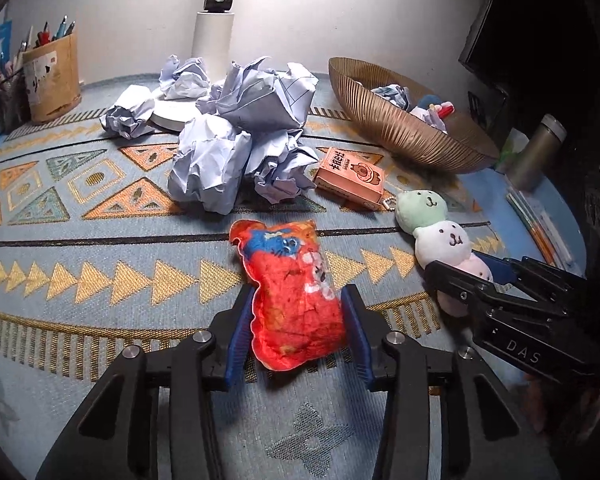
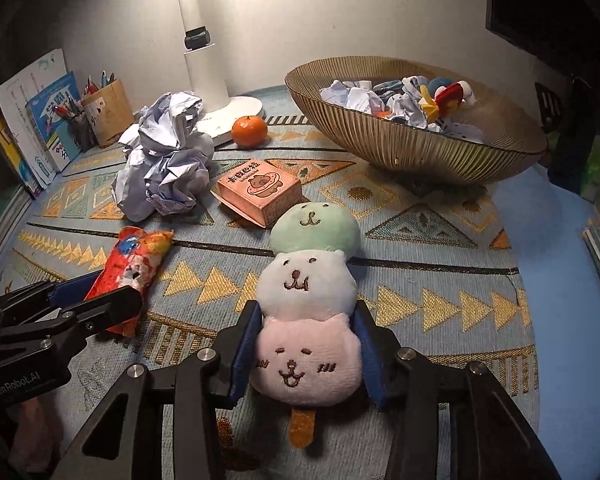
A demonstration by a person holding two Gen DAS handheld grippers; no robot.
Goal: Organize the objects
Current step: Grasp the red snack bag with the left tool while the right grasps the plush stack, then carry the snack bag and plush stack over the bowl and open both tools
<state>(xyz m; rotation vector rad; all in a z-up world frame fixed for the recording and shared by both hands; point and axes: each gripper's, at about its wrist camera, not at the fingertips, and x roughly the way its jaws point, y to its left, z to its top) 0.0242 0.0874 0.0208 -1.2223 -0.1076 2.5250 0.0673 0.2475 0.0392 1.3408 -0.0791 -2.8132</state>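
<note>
Left gripper [image 1: 298,334]: fingers hug both sides of red snack bag [image 1: 290,292], seemingly gripped; bag on mat. Right gripper [image 2: 308,354]: fingers flank pink bottom ball of plush toy [image 2: 308,300], contact likely, toy lying on mat. Step: double pick-up. Ahead of both: pink box [image 2: 260,192], crumpled paper [image 2: 166,168]. Farther right: bowl [image 2: 412,148], half filled. Next likely: lift both, carry over rim, drop.

The snack bag [image 1: 292,296] lies on the counter [image 1: 100,320], left of the plush toy [image 2: 308,300]. Behind both sits a small box [image 2: 260,192], with the paper pile [image 2: 164,168] to its left. The orange [image 2: 249,130] sits behind the box, beside the lamp base [image 2: 240,112]. The bowl [image 2: 420,148] stands at the back right, with paper and toys in it. The pen cup [image 2: 108,112] is at the back left.
</note>
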